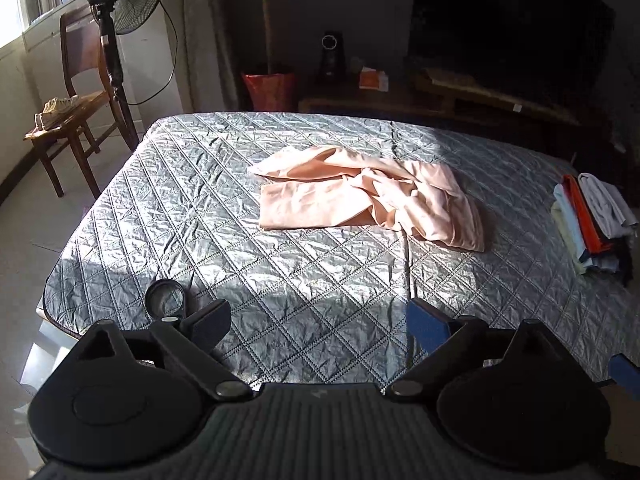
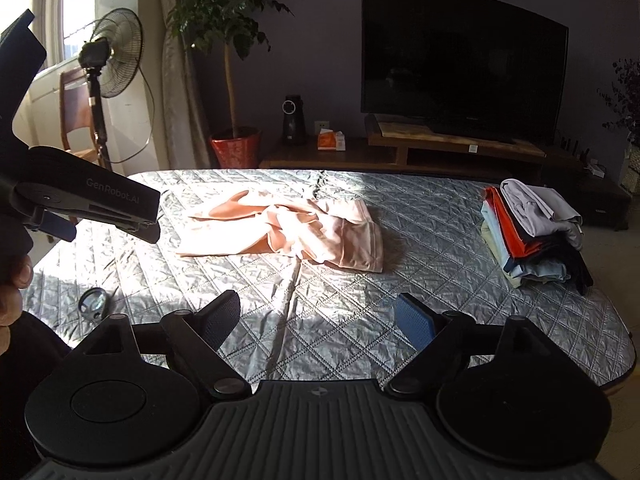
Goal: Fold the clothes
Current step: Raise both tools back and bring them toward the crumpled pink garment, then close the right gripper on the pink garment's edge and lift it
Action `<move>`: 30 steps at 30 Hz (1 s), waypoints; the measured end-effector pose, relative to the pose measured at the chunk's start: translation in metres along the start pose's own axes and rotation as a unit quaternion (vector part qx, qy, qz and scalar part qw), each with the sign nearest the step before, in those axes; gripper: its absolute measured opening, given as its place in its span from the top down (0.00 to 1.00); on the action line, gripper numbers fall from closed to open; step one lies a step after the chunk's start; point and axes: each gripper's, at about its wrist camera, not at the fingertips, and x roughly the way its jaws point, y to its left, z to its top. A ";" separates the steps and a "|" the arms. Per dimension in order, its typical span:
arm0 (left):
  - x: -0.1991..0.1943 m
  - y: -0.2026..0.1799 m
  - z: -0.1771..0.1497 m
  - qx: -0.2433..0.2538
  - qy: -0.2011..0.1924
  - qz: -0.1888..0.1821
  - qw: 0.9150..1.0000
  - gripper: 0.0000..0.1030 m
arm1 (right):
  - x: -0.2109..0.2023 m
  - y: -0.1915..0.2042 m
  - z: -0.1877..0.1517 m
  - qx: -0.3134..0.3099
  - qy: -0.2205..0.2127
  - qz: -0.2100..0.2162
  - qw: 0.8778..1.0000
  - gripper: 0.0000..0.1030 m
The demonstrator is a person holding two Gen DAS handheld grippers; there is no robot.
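Note:
A crumpled peach garment [image 1: 368, 200] lies in the middle of the grey quilted bed cover [image 1: 200, 208]; it also shows in the right wrist view [image 2: 288, 232]. A stack of folded clothes [image 1: 592, 224] sits at the right edge of the bed, also in the right wrist view [image 2: 536, 236]. My left gripper [image 1: 316, 326] is open and empty above the near edge of the bed, well short of the garment. My right gripper [image 2: 316, 322] is open and empty, also near the front edge. The left gripper's body [image 2: 80, 204] shows at the left of the right wrist view.
A small round lens-like object [image 1: 166, 300] lies on the cover near the front left corner, also in the right wrist view [image 2: 93, 303]. A wooden chair [image 1: 76, 120] with shoes, a standing fan [image 2: 116, 52], a potted plant [image 2: 236, 148] and a TV [image 2: 460, 56] on a low cabinet stand beyond the bed.

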 end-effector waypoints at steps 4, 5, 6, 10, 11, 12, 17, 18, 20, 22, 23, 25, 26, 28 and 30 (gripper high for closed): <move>0.030 0.005 0.024 0.005 -0.002 0.008 1.000 0.09 | 0.030 -0.018 0.007 0.034 0.002 0.005 0.999 0.16; 0.040 0.008 0.032 0.004 -0.002 0.009 1.000 0.09 | 0.042 -0.023 0.010 0.036 0.006 0.005 0.999 0.16; 0.050 0.010 0.039 0.004 -0.002 0.010 1.000 0.09 | 0.054 -0.026 0.012 0.036 0.010 0.006 0.999 0.18; 0.093 0.018 0.065 0.006 0.001 0.017 1.000 0.09 | 0.107 -0.041 0.025 0.033 0.015 0.007 0.999 0.31; 0.103 0.018 0.071 0.008 0.001 0.016 1.000 0.09 | 0.120 -0.045 0.030 0.034 0.016 0.007 0.999 0.34; 0.112 0.019 0.077 0.009 0.001 0.016 1.000 0.10 | 0.135 -0.050 0.035 0.039 0.017 0.009 0.999 0.35; 0.153 0.014 0.100 0.031 -0.021 0.011 0.999 0.11 | 0.217 -0.082 0.050 0.052 0.046 0.000 0.998 0.37; 0.160 0.014 0.102 0.029 -0.021 0.007 0.999 0.11 | 0.234 -0.087 0.050 0.046 0.058 0.000 0.997 0.37; 0.173 0.017 0.102 0.020 -0.016 -0.008 1.000 0.11 | 0.264 -0.093 0.046 0.032 0.076 -0.005 0.997 0.37; 0.186 0.021 0.102 0.011 0.001 -0.018 1.000 0.11 | 0.288 -0.099 0.041 0.038 0.092 -0.006 0.995 0.37; 0.191 0.022 0.103 0.007 0.005 -0.018 1.000 0.11 | 0.299 -0.102 0.038 0.048 0.099 -0.006 0.994 0.39; 0.200 0.024 0.104 0.002 0.013 -0.017 1.000 0.11 | 0.318 -0.108 0.032 0.063 0.110 -0.008 0.992 0.39; 0.203 0.027 0.105 -0.002 0.016 -0.013 1.000 0.10 | 0.325 -0.109 0.030 0.065 0.112 -0.009 0.991 0.39; 0.209 0.032 0.104 -0.009 0.021 -0.005 1.000 0.10 | 0.335 -0.108 0.027 0.066 0.115 -0.006 0.991 0.39; 0.214 0.036 0.103 -0.015 0.028 0.004 0.999 0.10 | 0.343 -0.106 0.024 0.066 0.115 -0.004 0.991 0.39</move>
